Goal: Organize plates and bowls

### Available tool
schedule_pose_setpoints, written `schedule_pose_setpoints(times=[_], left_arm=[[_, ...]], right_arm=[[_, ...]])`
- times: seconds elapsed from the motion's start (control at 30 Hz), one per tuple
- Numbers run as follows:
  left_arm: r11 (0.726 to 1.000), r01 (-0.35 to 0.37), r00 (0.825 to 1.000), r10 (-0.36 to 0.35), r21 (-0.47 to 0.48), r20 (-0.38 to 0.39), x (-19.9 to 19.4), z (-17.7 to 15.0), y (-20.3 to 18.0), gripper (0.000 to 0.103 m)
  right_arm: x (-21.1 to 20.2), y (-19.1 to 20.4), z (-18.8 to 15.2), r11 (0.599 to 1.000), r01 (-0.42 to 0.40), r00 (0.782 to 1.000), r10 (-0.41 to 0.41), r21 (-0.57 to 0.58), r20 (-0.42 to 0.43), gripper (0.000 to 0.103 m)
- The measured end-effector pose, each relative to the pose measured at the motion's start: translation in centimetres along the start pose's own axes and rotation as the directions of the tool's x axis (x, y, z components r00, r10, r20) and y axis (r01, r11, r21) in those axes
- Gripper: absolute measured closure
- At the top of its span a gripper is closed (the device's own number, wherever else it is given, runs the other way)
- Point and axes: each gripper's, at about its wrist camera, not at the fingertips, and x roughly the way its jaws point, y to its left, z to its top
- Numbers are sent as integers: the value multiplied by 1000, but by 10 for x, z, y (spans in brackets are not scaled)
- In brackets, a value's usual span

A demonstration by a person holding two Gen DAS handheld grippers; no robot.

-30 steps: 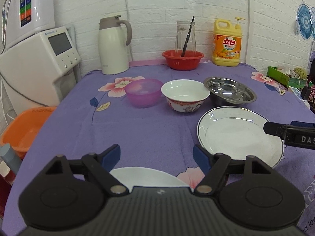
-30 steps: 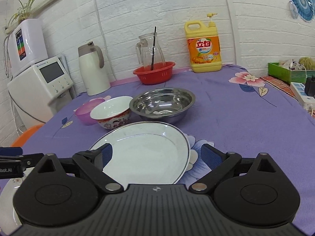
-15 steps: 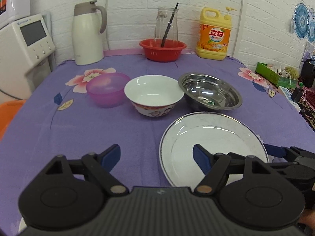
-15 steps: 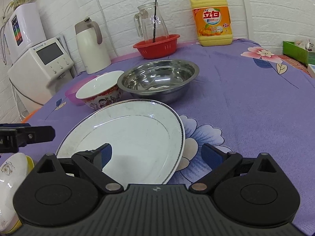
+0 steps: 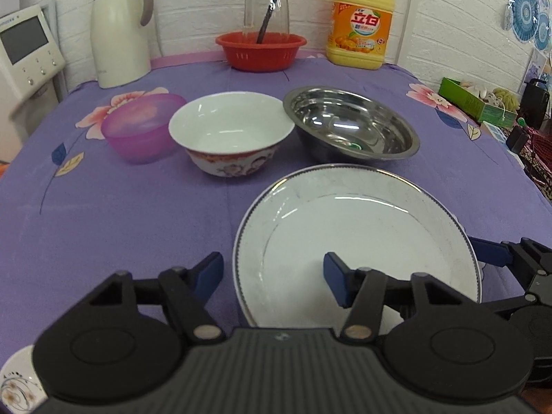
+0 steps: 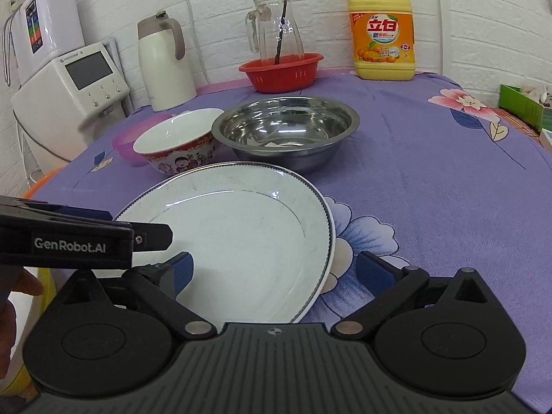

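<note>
left gripper [image 5: 272, 277] closing astride the white plate [image 5: 362, 234] near rim, pads not yet touching; seat deeper before pinching. right gripper [image 6: 272, 272] wide open, likewise astride the rim.

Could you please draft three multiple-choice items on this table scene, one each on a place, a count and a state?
1. What stands inside the red plastic basket?
A. the yellow dish-soap bottle
B. the clear glass pitcher
C. the white thermos jug

2. How many bowls stand in the row behind the large white plate?
A. two
B. three
C. four

3. How does the stainless steel bowl stand?
A. upright and holding no dishes
B. upside down
C. stacked inside the white ceramic bowl

Answers:
1 B: the clear glass pitcher, with a dark stick in it, rises out of the basket, while the bottle and the jug stand apart on the cloth.
2 B: purple plastic bowl, white ceramic bowl with red patterned outside, steel bowl.
3 A: its shiny inside faces up, with no dish in it.
</note>
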Motion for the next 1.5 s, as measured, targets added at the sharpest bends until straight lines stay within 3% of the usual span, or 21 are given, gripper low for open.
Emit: schedule_pose_setpoints(times=[0.1, 0.2, 0.63, 0.97, 1.2, 1.5], left_arm=[[999, 28, 1000, -28, -15, 7, 3, -4, 1, 54], [999, 34, 999, -33, -9, 16, 2, -5, 1, 55], [998, 58, 997, -59, 25, 45, -23, -14, -4, 58], [997, 80, 989, -77, -12, 122, -67, -23, 16, 58], [996, 21, 987, -7, -85, 162, -108, -48, 65, 58], [980, -85, 982, 113, -180, 151, -147, -99, 127, 58]], right_arm=[[4, 10, -1, 997, 20, 1000, -21, -71, -16, 0], [7, 20, -1, 993, -19, 999, 16, -119, -28, 0], [-24, 25, -14, 1000, 23, 1000, -23, 1, 15, 0], [-54, 53, -10, 998, 43, 995, -39, -36, 87, 0], [-62, 105, -14, 995, -21, 995, 31, -96, 97, 0], [-57, 179, -33, 972, -119, 990, 131, -204, 44, 0]])
